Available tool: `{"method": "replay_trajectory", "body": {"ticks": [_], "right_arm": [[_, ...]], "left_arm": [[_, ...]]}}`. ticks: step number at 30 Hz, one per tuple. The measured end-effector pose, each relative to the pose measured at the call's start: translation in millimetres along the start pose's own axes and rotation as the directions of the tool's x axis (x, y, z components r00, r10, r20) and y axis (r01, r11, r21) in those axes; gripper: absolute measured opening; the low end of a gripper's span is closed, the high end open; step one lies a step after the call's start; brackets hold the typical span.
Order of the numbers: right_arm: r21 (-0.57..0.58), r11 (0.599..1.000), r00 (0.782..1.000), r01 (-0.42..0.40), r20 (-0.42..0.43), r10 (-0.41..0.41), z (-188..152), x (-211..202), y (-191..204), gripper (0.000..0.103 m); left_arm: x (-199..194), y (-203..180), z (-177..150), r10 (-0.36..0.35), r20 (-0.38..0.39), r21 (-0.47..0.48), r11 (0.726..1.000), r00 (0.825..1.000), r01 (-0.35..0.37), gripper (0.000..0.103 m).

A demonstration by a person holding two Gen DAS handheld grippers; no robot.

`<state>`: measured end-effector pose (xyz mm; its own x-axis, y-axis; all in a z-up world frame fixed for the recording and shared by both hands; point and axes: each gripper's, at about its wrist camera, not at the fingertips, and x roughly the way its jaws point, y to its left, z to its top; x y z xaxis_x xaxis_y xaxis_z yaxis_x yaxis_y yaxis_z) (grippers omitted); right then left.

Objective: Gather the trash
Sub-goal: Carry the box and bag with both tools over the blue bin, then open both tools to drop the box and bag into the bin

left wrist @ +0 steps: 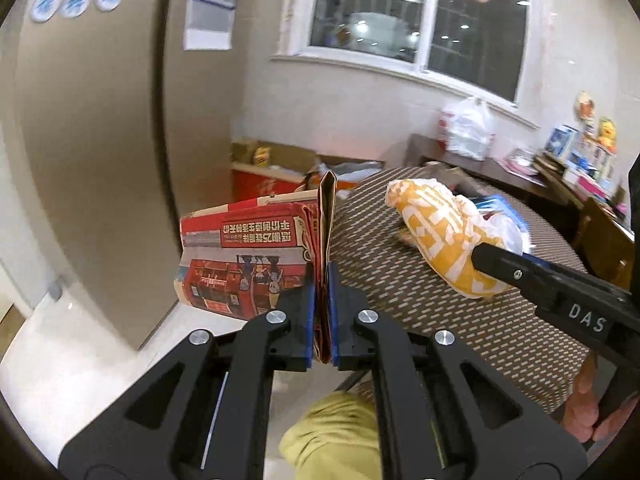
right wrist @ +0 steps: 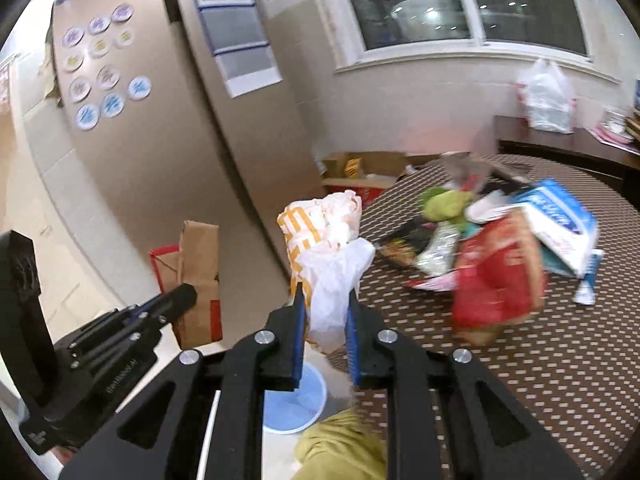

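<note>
Your right gripper [right wrist: 325, 322] has its jaws pinching a crumpled yellow-and-white food wrapper [right wrist: 320, 256] together with a wad of thin white plastic film. Treat this bundle as very light, soft and compressible. It has no stiff edge, so the jaws bear on loose folds only, and the film is probably slippery. Take hold deep in the bunched middle, not on a trailing flap, which may tear or pull free.

Your left gripper [left wrist: 323, 312] has its jaws pressed together on the folded edge of a red printed paper bag [left wrist: 248, 256]. The bag hangs off the desk edge, at 9 o'clock from the wrapper in the right wrist view. It is brown kraft paper inside and red with printed cartoon figures and Chinese text outside. Judge it light but moderately stiff along its creases; grip the doubled fold, as now, because a single wall would buckle.

The wrapper shows bold yellow block printing on white paper and looks heavily creased.

More trash remains on the desk [right wrist: 560, 380], which is round with a brown woven-pattern cover. The trash pile [right wrist: 496, 248] lies at 2 o'clock from the right gripper. It includes a red bag, a blue-and-white box and green material. Expect mixed stiffness there: the box is rigid, the rest is soft.

A blue bucket [right wrist: 296, 404] stands on the floor at 6 o'clock, below the right jaws.
</note>
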<state>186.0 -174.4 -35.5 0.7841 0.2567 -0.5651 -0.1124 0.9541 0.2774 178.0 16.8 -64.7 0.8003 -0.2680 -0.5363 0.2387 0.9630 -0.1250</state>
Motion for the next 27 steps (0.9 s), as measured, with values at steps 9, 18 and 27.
{"method": "replay_trajectory", "body": {"ticks": [9, 18, 27], "right_arm": [[-0.072, 0.996, 0.990, -0.045, -0.133, 0.035, -14.3, 60.4, 47.9, 0.017], [-0.103, 0.993, 0.959, -0.052, -0.283, 0.021, -37.8, 124.2, 75.0, 0.017], [-0.133, 0.989, 0.925, -0.060, -0.380, 0.005, -54.1, 165.7, 91.0, 0.017]], "left_arm": [[27.4, 58.0, -29.5, 0.066, -0.118, -0.096, 0.992, 0.991, -0.078, 0.006], [72.9, 107.0, -64.2, 0.127, -0.271, -0.158, 0.972, 0.954, -0.175, 0.006], [115.2, 146.5, -88.6, 0.146, -0.396, -0.183, 0.955, 0.907, -0.234, 0.049]]}}
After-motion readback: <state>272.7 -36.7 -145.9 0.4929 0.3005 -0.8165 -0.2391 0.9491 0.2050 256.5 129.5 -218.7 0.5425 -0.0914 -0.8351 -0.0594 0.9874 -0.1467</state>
